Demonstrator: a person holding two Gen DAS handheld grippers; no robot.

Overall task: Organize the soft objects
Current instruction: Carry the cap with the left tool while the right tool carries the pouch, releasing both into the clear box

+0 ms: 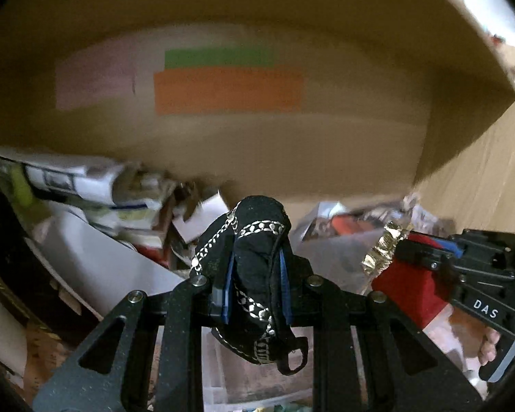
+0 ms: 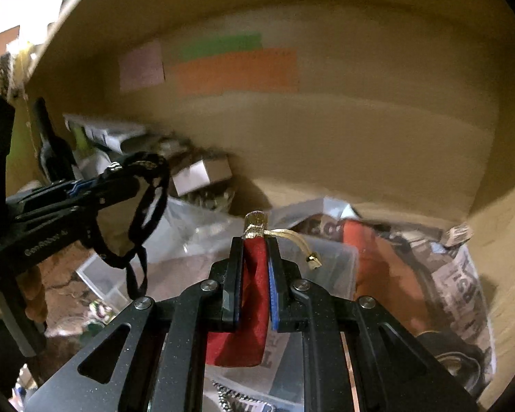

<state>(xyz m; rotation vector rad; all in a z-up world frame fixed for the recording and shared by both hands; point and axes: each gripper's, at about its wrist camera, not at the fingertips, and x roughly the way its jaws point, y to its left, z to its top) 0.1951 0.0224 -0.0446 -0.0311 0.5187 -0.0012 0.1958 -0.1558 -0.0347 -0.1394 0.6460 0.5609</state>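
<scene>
My left gripper (image 1: 255, 267) is shut on a black cloth pouch with silver chain trim (image 1: 257, 240); its strap hangs below the fingers. It also shows in the right wrist view (image 2: 144, 185) at the left, held by the left gripper (image 2: 120, 178). My right gripper (image 2: 255, 267) is shut on a red cloth pouch with a gold top and gold cord (image 2: 254, 274). In the left wrist view the right gripper (image 1: 425, 257) holds the red pouch (image 1: 405, 285) at the right. Both are held above clutter inside a cardboard box.
The cardboard box wall (image 1: 257, 137) rises just ahead, with orange (image 1: 228, 92), green and pink labels. Below lie papers (image 1: 68, 178), clear plastic containers (image 2: 326, 257), newspaper-wrapped items (image 2: 456, 274) and a small white box (image 2: 199, 171). Wooden floor (image 1: 491, 171) lies right of the box.
</scene>
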